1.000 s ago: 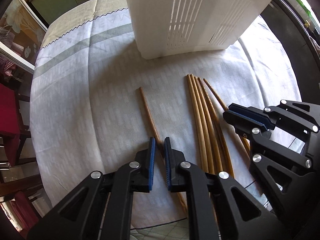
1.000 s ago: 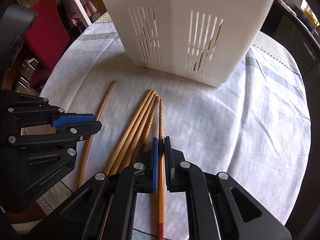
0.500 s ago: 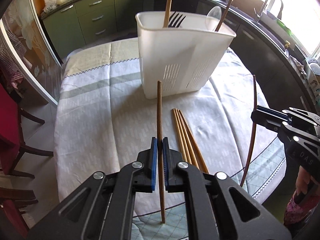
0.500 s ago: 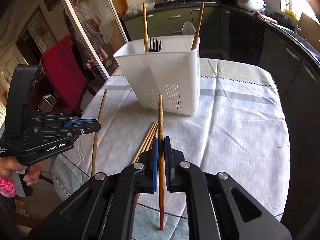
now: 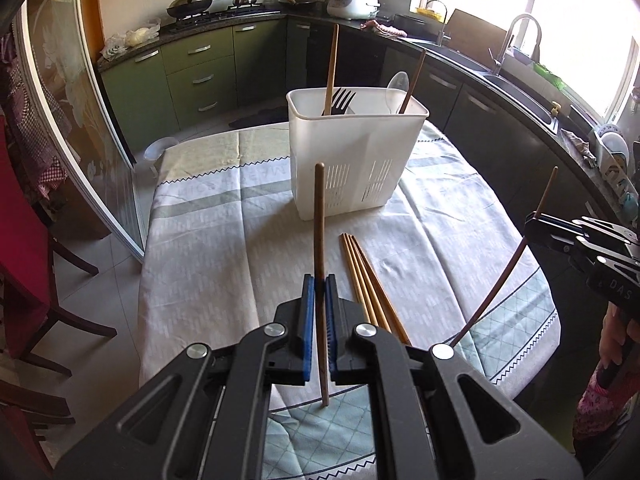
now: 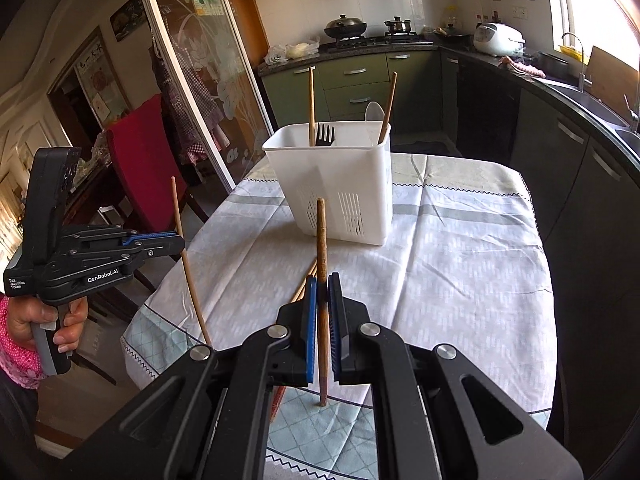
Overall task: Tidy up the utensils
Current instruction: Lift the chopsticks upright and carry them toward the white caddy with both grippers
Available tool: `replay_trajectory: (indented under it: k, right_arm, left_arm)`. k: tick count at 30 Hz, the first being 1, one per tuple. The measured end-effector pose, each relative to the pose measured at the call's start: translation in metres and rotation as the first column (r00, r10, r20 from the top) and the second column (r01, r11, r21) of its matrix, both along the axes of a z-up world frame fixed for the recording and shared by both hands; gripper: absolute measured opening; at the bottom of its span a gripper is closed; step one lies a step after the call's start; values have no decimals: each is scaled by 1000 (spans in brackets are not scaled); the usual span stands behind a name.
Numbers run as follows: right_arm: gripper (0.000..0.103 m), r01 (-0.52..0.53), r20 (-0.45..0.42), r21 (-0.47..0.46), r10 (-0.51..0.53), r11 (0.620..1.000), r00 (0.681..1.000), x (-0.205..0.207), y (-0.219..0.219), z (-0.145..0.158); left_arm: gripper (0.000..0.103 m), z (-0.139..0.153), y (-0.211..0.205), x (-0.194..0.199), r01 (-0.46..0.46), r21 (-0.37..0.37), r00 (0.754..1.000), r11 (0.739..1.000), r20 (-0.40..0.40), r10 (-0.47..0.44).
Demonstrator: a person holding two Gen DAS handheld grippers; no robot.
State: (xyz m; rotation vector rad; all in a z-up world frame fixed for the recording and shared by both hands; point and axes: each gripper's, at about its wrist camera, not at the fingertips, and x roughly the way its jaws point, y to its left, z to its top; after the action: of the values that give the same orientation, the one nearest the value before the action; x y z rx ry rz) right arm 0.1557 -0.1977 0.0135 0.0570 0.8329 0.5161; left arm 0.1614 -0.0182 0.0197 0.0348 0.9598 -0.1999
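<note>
- The left gripper (image 5: pixel 319 282) is clamped on a dark brown chopstick (image 5: pixel 319 220), which stands upright between the blue pads, its tip in front of the white caddy (image 5: pixel 360 160).
- The right gripper (image 6: pixel 322 280) is clamped on a reddish-brown chopstick (image 6: pixel 321 236), also upright, its upper end level with the caddy's slotted wall.
- From the left wrist view the right gripper shows at the right of the caddy, with its chopstick slanting down through its closed jaws.
- From the right wrist view the left gripper shows at the left of the caddy, held by a hand (image 6: pixel 52 320) in a pink sleeve (image 6: pixel 16 348).
- The caddy stands on the tablecloth (image 5: pixel 208 248) and holds two upright chopsticks (image 5: pixel 331 68), a black fork (image 5: pixel 342 101) and a clear spoon (image 5: pixel 397 86).
- A bundle of loose chopsticks (image 5: pixel 366 280) lies flat on the tablecloth just in front of the caddy, between the caddy and the grippers.
</note>
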Motion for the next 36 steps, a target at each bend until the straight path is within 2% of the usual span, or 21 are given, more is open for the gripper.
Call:
replay_trajectory:
  k: [14,25,36]
  right_arm:
    - [7,-26,22,1,26,1000,999,-2,4,7]
    - [7,-38,31,14,38,999,999,6,1,13]
    - [7,-40,49,27,39,999,998,22,-4,33]
  left_arm:
    - [5,15,0,-13,23,-13,999,1000,40,-23]
    - [5,28,-1,-2,45,-39,997,998,63,-42]
    - [5,50,-10,8,82,-76,995,994,69,-77]
